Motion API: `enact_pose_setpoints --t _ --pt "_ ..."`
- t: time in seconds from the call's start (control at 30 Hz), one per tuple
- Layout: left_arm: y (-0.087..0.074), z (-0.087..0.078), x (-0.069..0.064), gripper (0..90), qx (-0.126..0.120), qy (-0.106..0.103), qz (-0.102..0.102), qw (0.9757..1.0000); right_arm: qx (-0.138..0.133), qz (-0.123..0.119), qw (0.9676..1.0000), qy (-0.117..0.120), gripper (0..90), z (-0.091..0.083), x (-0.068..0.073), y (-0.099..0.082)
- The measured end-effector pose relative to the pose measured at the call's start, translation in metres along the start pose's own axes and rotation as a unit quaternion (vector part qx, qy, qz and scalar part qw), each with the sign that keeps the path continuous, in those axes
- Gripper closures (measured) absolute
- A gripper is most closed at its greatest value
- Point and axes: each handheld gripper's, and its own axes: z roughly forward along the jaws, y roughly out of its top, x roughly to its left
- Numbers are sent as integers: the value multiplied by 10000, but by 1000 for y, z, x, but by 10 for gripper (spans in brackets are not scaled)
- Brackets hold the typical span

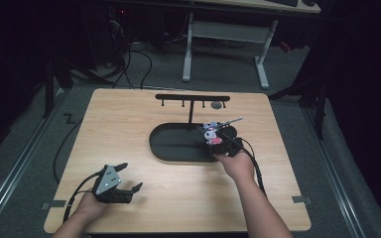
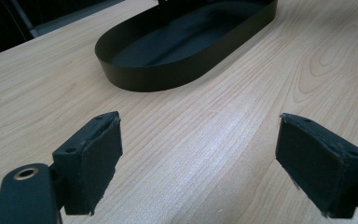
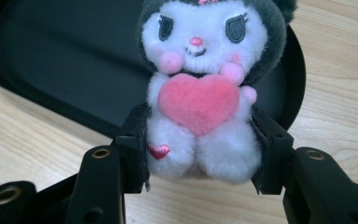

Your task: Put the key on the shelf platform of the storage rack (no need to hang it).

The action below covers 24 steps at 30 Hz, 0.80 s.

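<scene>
1. Dark floor and a pale desk frame lay beyond the wooden table (image 1: 129,129), where a black oval tray (image 1: 163,151) sat under a black T-shaped hook stand (image 1: 192,98)
2. Right gripper (image 3: 200,158): its jaws were closed on the lower body of a small plush toy (image 3: 200,93), one pad pressed into each flank, the legs squeezed between them
3. The toy, white with a dark hood and a pink heart on its chest, stood upright in that grip, its long axis running straight up and away from the fingertips, head farthest from the pads
4. In the high view the right gripper (image 1: 222,143) held the toy (image 1: 211,133) at the right end of the tray, above its rim; whether it touched the tray floor could not be told
5. Beyond the toy, ahead of the right fingers, lay the tray's dark hollow; the hook stand rose farther off in the same direction
6. Left gripper (image 2: 200,163): its jaws stood wide apart with nothing between them, only bare wood beneath, and the tray (image 2: 135,77) lay well ahead of its pads
7. In the high view the left gripper (image 1: 127,179) rested low at the near left of the table, well apart from the toy, so the right hand was plainly the nearer one
8. No brand, label or readable writing showed on the toy, the tray or either gripper; the toy bore only a small stitched heart on one leg
</scene>
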Motion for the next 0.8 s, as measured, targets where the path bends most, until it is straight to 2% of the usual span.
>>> enact_pose_setpoints --t 0.1,0.2,0.43,0.8 --pt "0 0 0 154 3 1 1 10000 24 84 10000 5 490 3 -4 3" --pt "0 0 0 154 4 2 -3 10000 25 65 10000 -16 490 4 -4 5" --pt "0 -1 0 154 -4 2 2 10000 -13 65 10000 -31 490 10 0 16" --pt "-1 -1 0 154 -28 -1 -12 10000 0 121 9998 -140 490 25 -3 19"
